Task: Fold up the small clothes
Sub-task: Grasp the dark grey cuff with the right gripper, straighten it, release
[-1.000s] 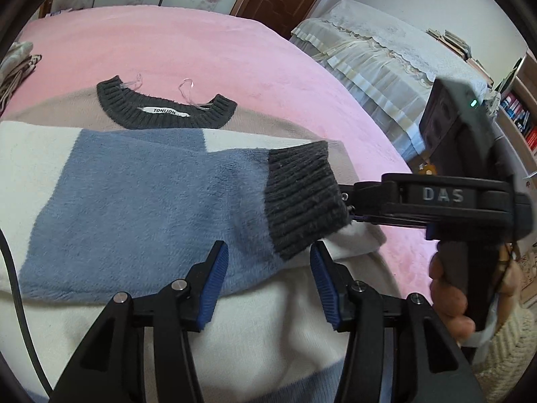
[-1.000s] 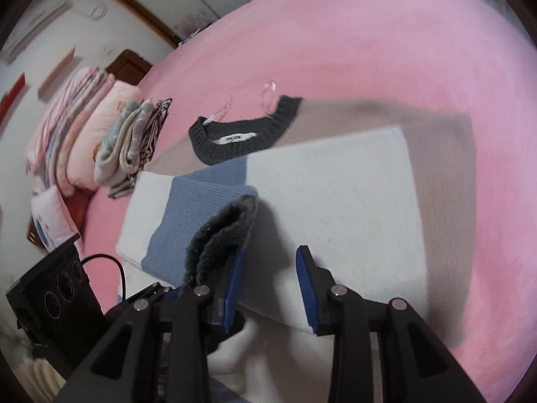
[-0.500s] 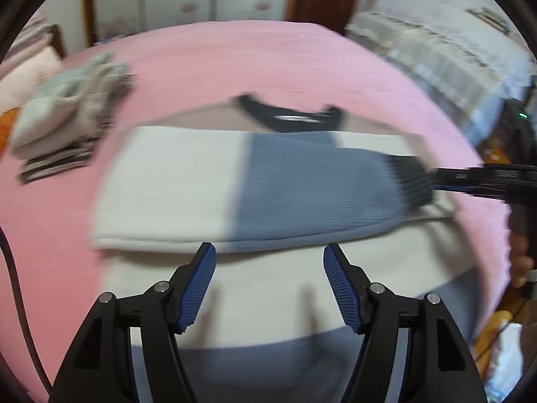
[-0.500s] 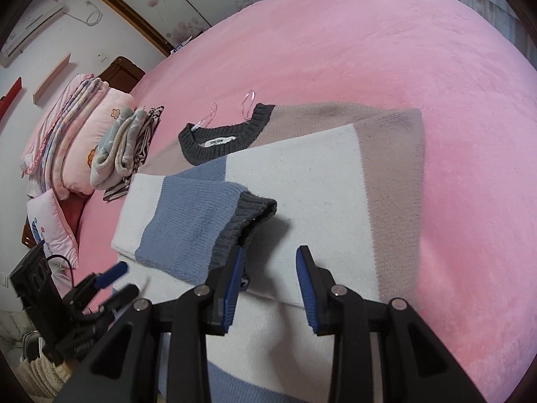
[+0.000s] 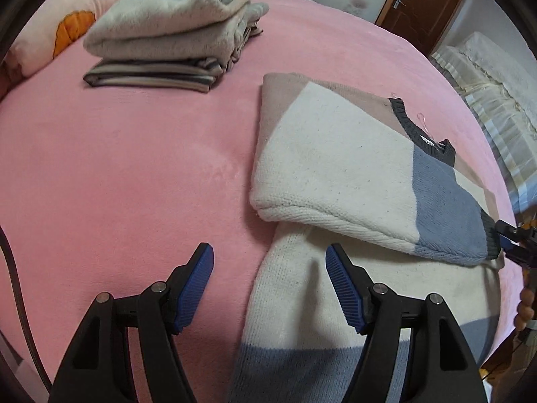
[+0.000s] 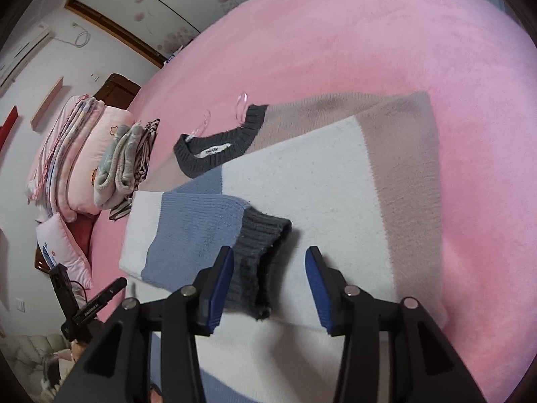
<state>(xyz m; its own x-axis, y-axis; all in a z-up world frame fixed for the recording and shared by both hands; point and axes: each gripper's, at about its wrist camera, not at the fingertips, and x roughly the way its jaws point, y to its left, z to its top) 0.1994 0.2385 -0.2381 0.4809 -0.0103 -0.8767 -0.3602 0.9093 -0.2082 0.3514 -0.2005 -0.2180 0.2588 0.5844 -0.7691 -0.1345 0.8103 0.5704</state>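
Observation:
A colour-block knit sweater (image 5: 335,168) in cream, blue and beige lies flat on the pink bed (image 5: 134,168). One sleeve (image 6: 198,235) is folded across its body, and its dark grey cuff (image 6: 260,245) rests on the cream panel. The grey collar (image 6: 214,151) points to the far side. My left gripper (image 5: 270,282) is open and empty above the sweater's left edge. My right gripper (image 6: 268,282) is open, with the cuff lying loose between its fingers. It also shows at the right edge of the left wrist view (image 5: 513,235).
A stack of folded clothes (image 5: 174,33) sits at the far left of the bed, beside pink pillows (image 6: 67,154). A second bed with a lace cover (image 5: 486,77) stands to the right. A wooden door (image 5: 423,3) is behind.
My right gripper has opened and let the cuff drop onto the sweater. My left gripper has swung left to the sweater's left edge, so the folded stack has come into view.

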